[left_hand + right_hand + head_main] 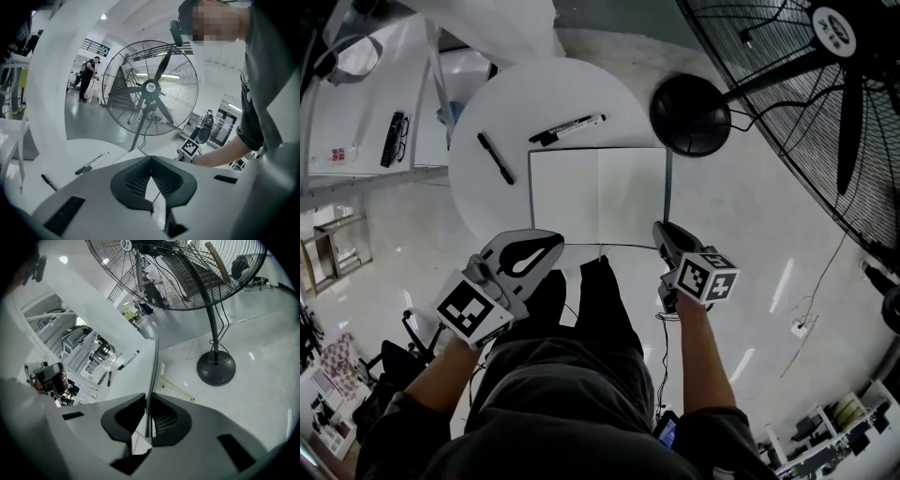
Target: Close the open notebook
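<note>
Right tongs [149,399] pinch the right edge of the open notebook [598,195], which lies at the near side of the round white worktop [534,94]. Left tongs [551,242], tips pressed together, sit by its near-left corner. 1 marker [567,129] and 1 pen [496,157] lie beyond.

No words or numbers can be read anywhere. The big fan [825,84], off to the right of the notebook [598,197], has a small white badge [830,23] in its middle, but the letters on it are too small to make out. On the near side of the notebook, the left gripper [553,241] and the right gripper [660,229] each carry a cube [472,311] with black and white square patterns. These are shapes, not letters or numbers.
</note>
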`<state>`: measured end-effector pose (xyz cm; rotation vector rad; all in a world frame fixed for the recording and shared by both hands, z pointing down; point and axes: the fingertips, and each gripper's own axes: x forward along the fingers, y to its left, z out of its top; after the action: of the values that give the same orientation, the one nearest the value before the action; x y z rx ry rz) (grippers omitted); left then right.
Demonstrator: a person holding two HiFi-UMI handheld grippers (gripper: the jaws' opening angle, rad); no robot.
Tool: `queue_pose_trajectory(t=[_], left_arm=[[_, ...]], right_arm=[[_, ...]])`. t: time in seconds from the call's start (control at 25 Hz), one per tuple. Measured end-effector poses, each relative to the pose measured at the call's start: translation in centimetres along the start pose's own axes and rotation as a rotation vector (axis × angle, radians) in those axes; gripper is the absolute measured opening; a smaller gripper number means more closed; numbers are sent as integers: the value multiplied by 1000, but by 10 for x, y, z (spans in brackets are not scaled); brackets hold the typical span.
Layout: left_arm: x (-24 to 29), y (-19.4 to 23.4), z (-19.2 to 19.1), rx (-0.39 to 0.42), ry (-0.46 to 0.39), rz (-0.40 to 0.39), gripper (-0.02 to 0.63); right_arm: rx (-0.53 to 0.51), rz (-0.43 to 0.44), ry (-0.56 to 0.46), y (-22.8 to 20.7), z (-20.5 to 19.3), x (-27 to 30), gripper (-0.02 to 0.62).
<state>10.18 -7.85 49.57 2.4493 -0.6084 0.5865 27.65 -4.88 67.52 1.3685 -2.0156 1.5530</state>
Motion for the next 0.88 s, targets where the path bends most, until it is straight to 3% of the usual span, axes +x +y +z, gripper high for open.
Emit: queue_pose_trajectory(t=[0.88], left_arm=[[-103,20,5,32,-114,15,15]], right_arm=[[-100,-25,-79,104,14,-22,40]])
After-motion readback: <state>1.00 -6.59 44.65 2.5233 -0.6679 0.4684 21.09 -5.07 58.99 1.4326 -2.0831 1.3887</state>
